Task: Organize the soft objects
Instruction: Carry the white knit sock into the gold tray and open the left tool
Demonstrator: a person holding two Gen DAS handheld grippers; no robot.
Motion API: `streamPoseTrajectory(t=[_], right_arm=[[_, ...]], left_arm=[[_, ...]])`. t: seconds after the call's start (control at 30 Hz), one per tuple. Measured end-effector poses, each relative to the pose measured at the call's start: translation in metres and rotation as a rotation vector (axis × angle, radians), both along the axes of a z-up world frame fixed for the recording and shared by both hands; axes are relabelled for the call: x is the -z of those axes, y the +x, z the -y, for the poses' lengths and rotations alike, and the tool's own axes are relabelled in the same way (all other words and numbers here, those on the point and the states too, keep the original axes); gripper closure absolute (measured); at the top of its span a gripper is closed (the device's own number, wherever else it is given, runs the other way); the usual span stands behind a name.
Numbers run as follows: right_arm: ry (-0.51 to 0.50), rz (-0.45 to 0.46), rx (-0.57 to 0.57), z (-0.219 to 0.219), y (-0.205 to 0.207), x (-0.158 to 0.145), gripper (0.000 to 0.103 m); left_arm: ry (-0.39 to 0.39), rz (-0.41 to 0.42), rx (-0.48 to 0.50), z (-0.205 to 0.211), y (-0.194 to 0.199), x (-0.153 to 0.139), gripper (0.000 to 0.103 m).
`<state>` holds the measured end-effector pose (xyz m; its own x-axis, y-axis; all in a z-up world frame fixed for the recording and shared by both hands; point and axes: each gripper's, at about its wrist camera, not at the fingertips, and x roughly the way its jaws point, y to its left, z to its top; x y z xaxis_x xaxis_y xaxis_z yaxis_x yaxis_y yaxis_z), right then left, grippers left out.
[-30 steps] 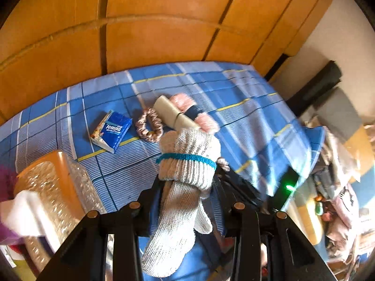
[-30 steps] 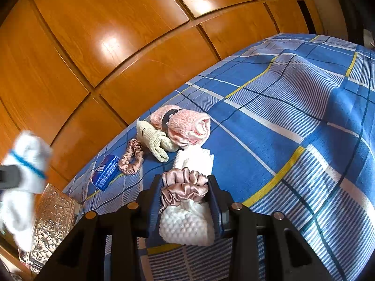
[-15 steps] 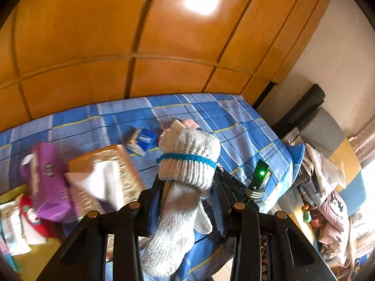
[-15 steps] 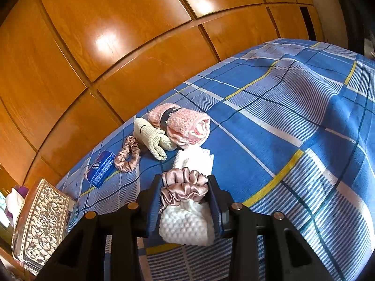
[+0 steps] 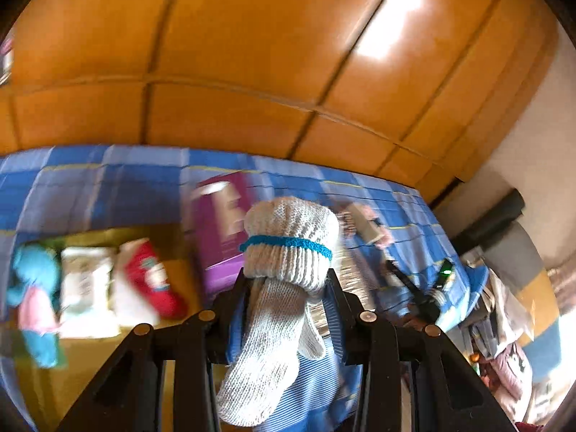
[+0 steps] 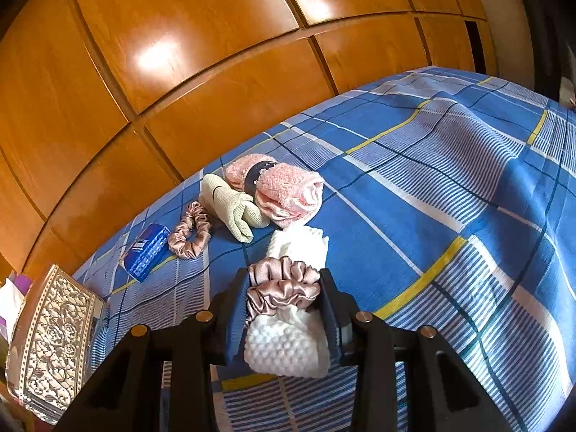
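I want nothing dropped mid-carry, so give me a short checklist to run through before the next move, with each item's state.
1. Left gripper clamped on grey knitted glove with teal band: ok.
2. Right gripper clamped on white knobbly cloth bundled by pink satin scrunchie: ok.
3. Left view sharp enough to aim: not ok, blurred.
4. Drop spot for the glove: cannot tell.
5. Loose pink scrunchie and pink fluffy roll still on blue plaid bedspread: ok.
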<state>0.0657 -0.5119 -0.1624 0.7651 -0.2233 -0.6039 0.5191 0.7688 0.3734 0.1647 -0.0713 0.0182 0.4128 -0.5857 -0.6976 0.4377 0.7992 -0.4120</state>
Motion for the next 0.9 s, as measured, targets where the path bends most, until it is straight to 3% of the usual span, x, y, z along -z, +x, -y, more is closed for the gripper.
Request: streamPoseTrajectory(t=[0.3, 0.53, 0.7, 0.9], right_arm=[[-0.054, -0.051, 0.002, -0.007, 0.005, -0.004, 0.066], [-0.166, -0.073, 0.051, -0.021, 0.003, -0.014, 0.067], [-0.216, -0.066, 0.112, -0.025, -0.005, -0.020, 0.067], [-0.218, -0.083, 0.148, -0.020, -0.007, -0.019, 0.067]], left_arm=[[0.105, -0.089, -0.134, -0.087, -0.004, 0.053, 0.064], [0.205, -0.148, -0.214, -0.137, -0.009, 0.093, 0.064], [0.244, -0.192, -0.264, -0.165, -0.012, 0.111, 0.064], [0.360, -0.186, -0.319, -0.189, -0.010, 0.124, 0.063]])
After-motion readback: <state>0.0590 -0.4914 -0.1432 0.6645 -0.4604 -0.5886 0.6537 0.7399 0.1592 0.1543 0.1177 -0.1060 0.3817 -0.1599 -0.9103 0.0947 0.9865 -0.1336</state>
